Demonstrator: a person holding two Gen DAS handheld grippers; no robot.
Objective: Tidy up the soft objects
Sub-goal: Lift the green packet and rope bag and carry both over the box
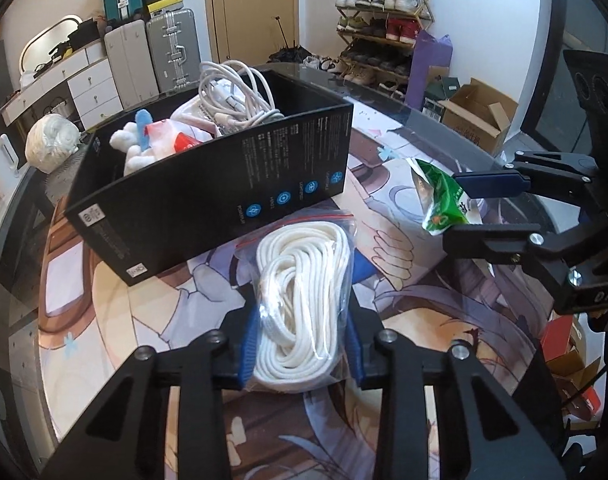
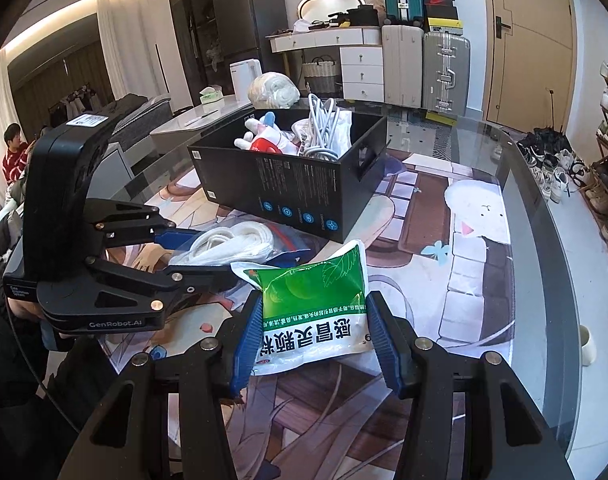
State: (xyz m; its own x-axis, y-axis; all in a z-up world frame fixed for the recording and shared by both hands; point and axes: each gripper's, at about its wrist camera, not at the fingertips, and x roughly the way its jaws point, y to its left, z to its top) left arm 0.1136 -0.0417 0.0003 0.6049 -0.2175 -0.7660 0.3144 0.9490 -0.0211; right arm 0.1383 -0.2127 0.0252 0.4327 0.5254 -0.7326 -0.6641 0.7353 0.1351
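Note:
My left gripper point(image 1: 302, 320) is shut on a clear zip bag of white rope point(image 1: 304, 304), in front of the black box point(image 1: 224, 184); the bag also shows in the right wrist view point(image 2: 236, 246). My right gripper point(image 2: 316, 332) is shut on a green and white medicine pouch point(image 2: 316, 300), right of the rope bag; the pouch also shows in the left wrist view point(image 1: 444, 196). The black box point(image 2: 296, 184) holds a white plush toy point(image 1: 134, 146), white cables point(image 1: 240, 96) and a red and white packet point(image 1: 176, 138).
The glass table point(image 2: 544, 216) has a printed cartoon mat point(image 1: 424, 300) under it. A bagged white bundle point(image 1: 52, 142) lies behind the box. Suitcases point(image 1: 172, 52), a shoe rack point(image 1: 384, 24) and a cardboard box point(image 1: 480, 116) stand beyond the table.

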